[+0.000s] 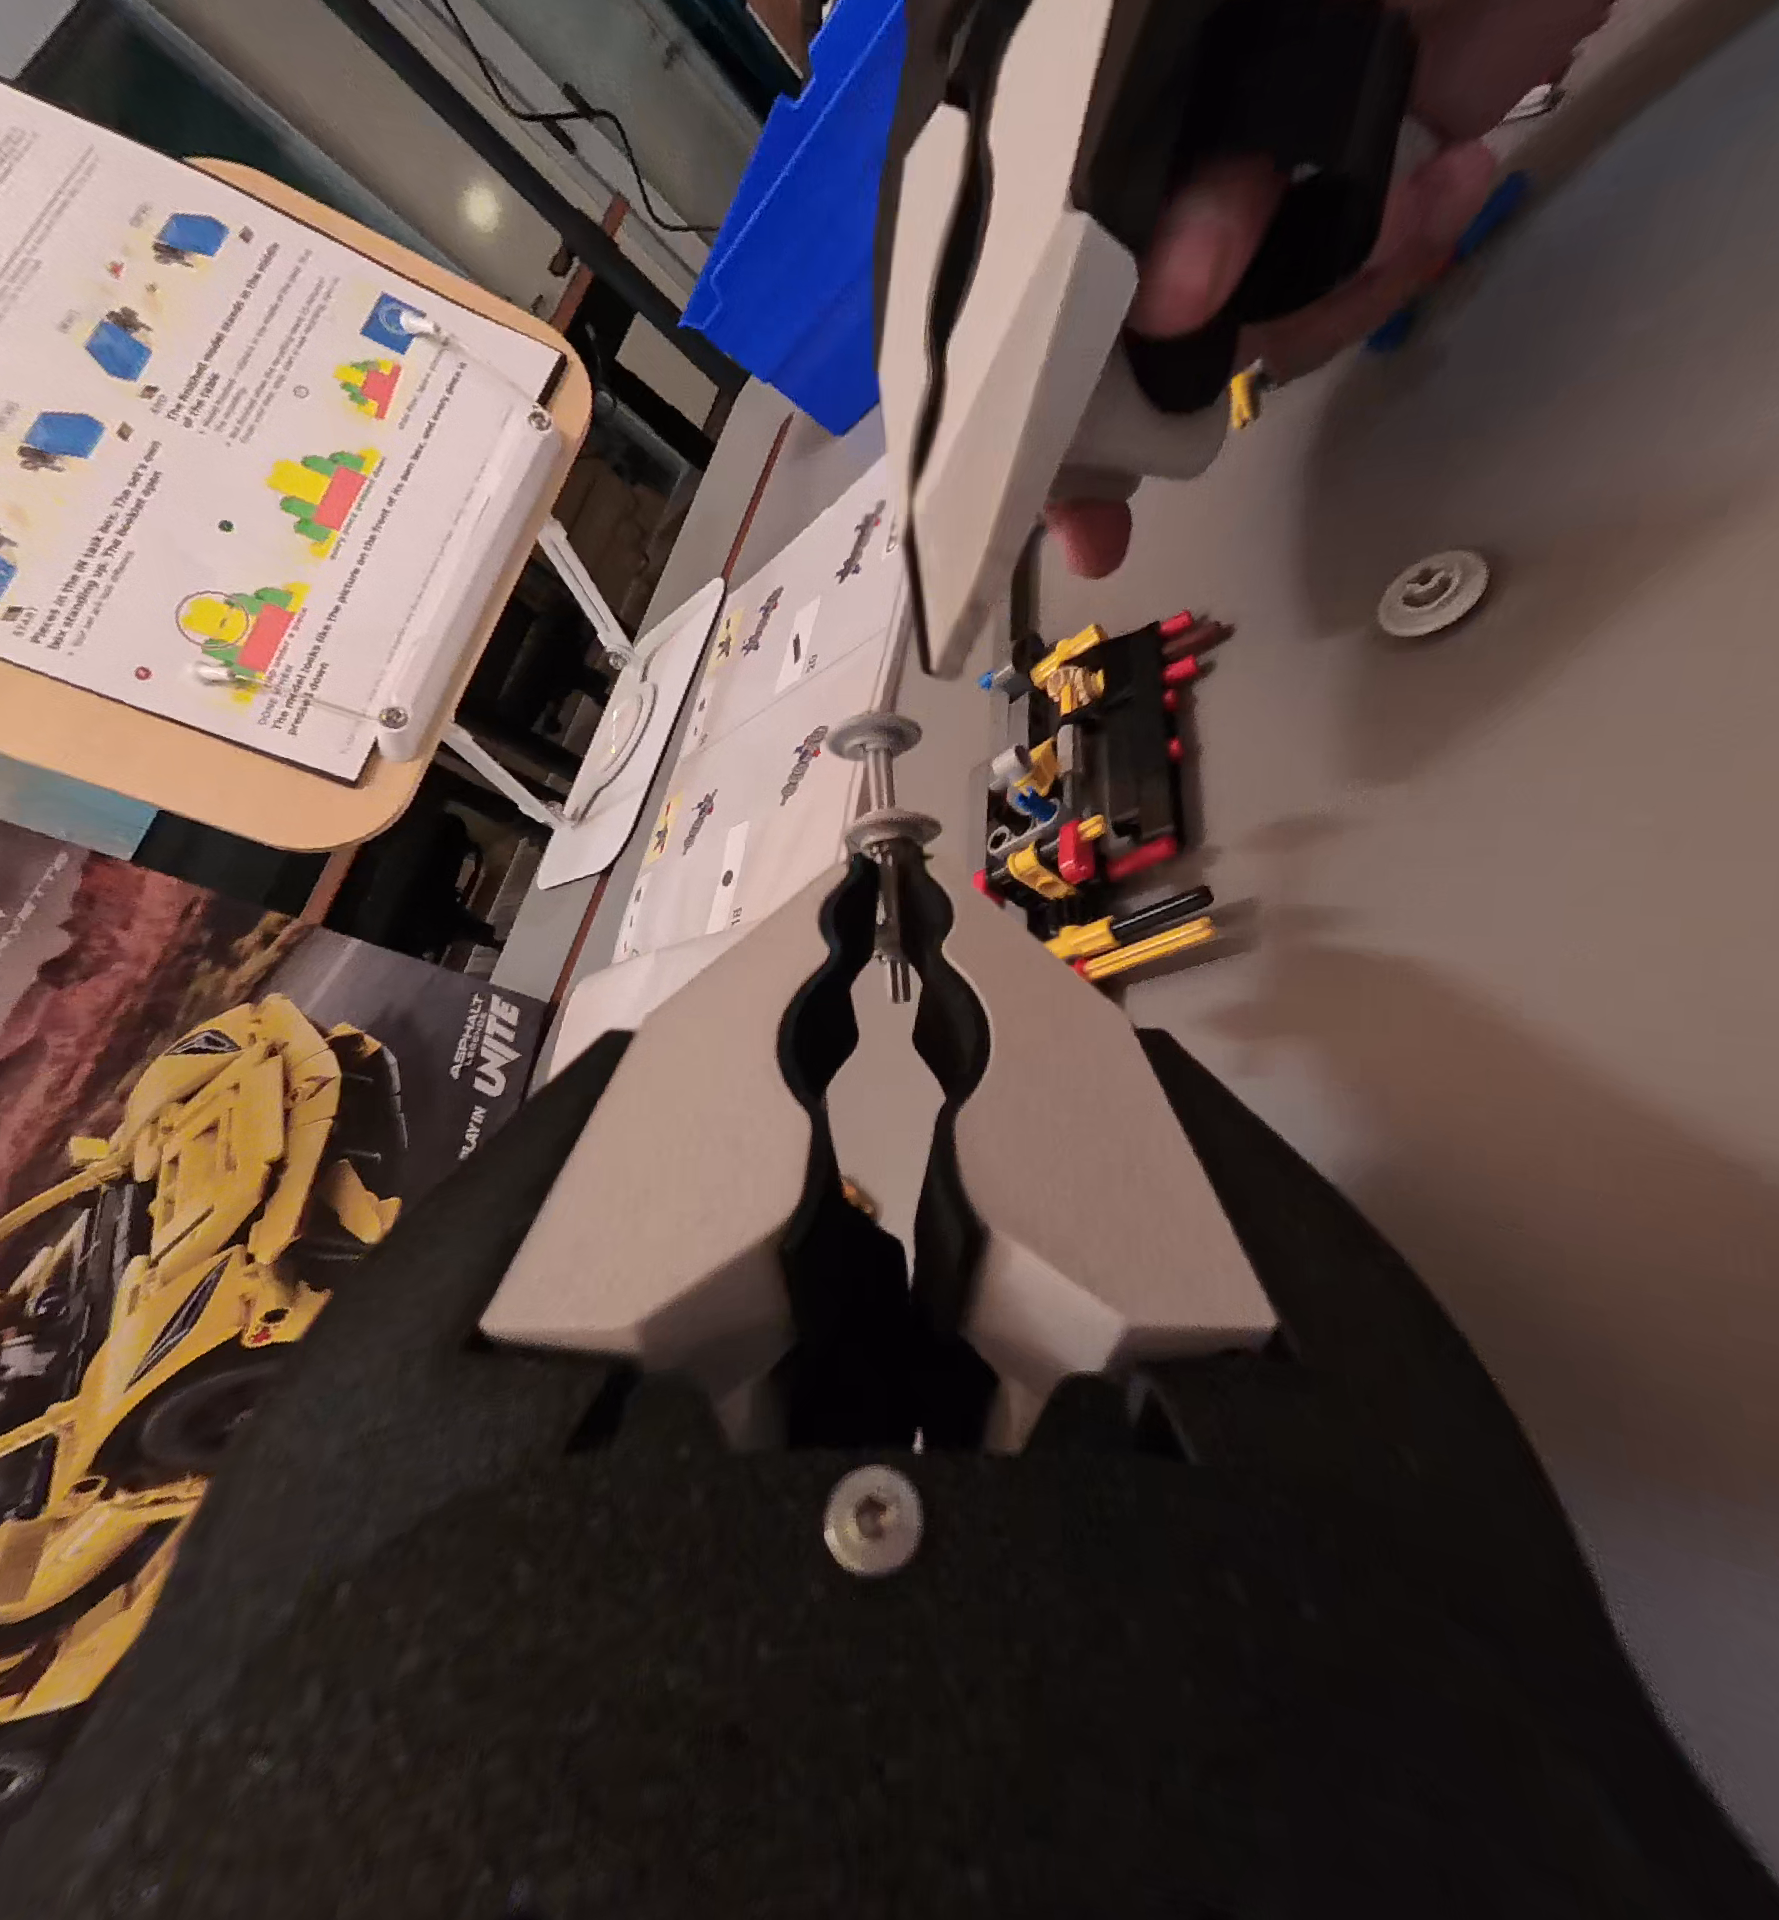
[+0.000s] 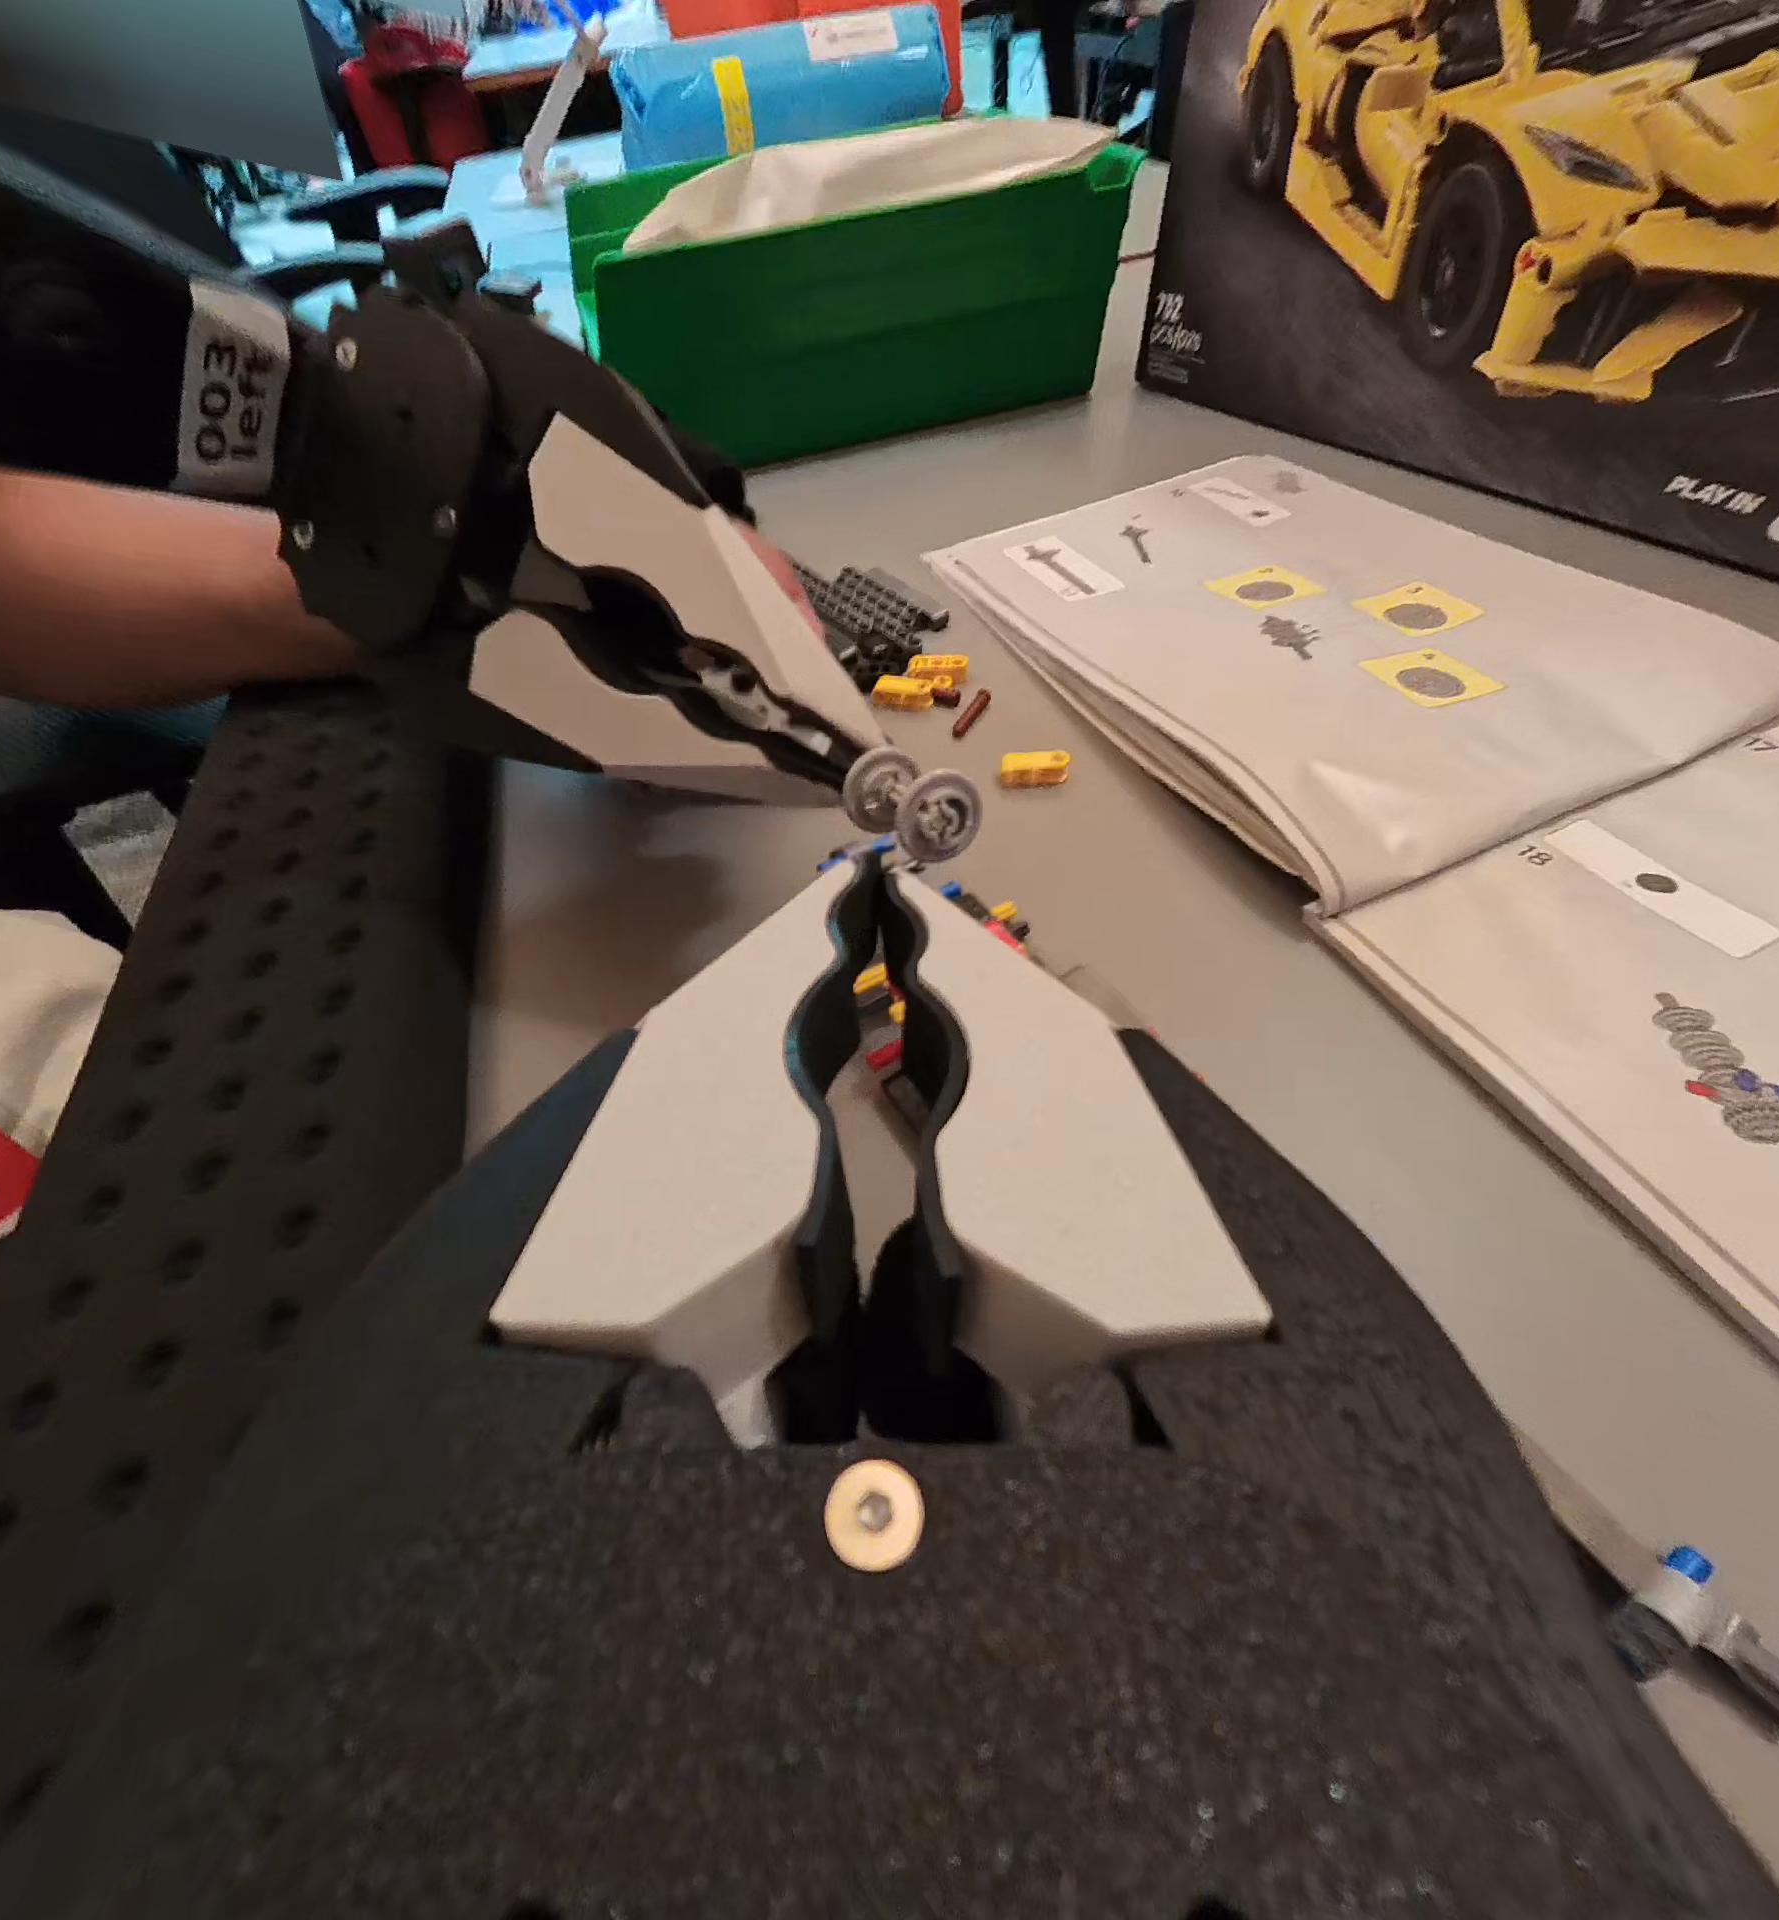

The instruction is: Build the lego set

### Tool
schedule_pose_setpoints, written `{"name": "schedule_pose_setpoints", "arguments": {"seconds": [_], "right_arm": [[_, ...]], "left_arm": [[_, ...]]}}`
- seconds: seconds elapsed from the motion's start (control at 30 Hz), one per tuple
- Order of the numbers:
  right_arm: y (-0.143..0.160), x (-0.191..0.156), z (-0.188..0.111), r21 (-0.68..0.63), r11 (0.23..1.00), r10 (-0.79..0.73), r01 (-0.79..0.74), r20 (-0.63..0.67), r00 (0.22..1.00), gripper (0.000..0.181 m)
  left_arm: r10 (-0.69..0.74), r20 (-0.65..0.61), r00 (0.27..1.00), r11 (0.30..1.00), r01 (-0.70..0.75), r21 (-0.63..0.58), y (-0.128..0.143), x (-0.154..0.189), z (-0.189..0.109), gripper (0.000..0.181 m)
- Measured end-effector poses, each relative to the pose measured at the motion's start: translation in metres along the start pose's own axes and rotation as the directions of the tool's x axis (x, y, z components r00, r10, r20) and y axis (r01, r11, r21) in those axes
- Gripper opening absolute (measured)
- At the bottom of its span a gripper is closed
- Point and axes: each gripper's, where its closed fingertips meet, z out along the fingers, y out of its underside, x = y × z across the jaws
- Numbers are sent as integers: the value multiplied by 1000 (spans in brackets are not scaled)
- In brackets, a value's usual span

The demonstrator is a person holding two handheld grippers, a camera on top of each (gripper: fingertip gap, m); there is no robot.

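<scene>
left gripper [image 1: 890, 894] holds a grey axle [image 1: 883, 831] with two discs above the counter [image 1: 1487, 1039].
left wrist view: its fingers are clamped on the axle; the partly built lego block [image 1: 1093, 769] lies on the counter near the open booklet [image 1: 760, 727]. right wrist view: the right gripper [image 2: 880, 883] has its fingers together on a small blue piece [image 2: 854, 854], just beside the discs.

A blue bin [image 1: 812, 229] beside a clipboard stand [image 1: 241, 468]; a green bin [image 2: 864, 301] holding white paper [image 2: 864, 171].

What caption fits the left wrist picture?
Left hand-held gripper pinches a grey axle with two discs beside the half-built model.
</scene>
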Motion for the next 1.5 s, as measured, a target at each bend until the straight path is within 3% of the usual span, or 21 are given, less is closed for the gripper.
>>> {"name": "schedule_pose_setpoints", "arguments": {"seconds": [0.1,0.2,0.27,0.4,0.57,0.73,0.83,0.9,0.93,1.0,1.13,1.2,1.4,1.5], "right_arm": [[-12,11,-3,64,998,24,-20,-51,998,3],[-15,9,9,63,998,20,-15,-80,997,39],[-17,10,17,46,998,-41,48,-152,988,59],[-18,17,26,-52,979,-204,198,-326,923,55],[-38,21,27,-105,922,-377,372,-465,801,50],[-36,22,26,-165,888,-451,429,-492,745,44],[-50,17,19,-135,872,-465,471,-533,707,41],[-45,8,31,-108,900,-421,423,-470,776,43],[-39,7,38,-131,905,-419,406,-445,791,50],[-31,13,45,-223,879,-476,421,-463,748,57],[-42,17,36,-218,846,-523,486,-511,682,35],[-40,17,35,-194,870,-485,452,-500,718,32],[-37,15,36,-202,865,-494,459,-498,713,31],[-39,16,36,-201,863,-496,464,-515,699,31]], "left_arm": [[-84,-9,996,996,84,8,-2,-4,0,2],[-346,-109,932,936,351,34,-7,-7,2,2],[-546,-196,815,825,563,43,-9,-12,2,2],[-790,-341,509,532,846,32,-12,-27,-1,2],[-869,-441,224,268,963,-39,-15,-31,-2,3],[-890,-454,52,92,993,-68,-7,-39,0,2],[-892,-451,42,80,995,-67,-5,-40,0,2],[-884,-467,23,64,995,-73,-8,-39,0,2],[-880,-474,12,52,996,-71,-10,-39,1,2],[-873,-487,-19,18,997,-70,-12,-41,1,2],[-838,-539,-81,-26,994,-108,-19,-37,-1,2],[-846,-530,-57,0,994,-106,-18,-36,0,2],[-845,-535,-26,72,984,-161,-19,-27,2,5],[-841,-540,-34,65,984,-164,-19,-29,3,4]]}}
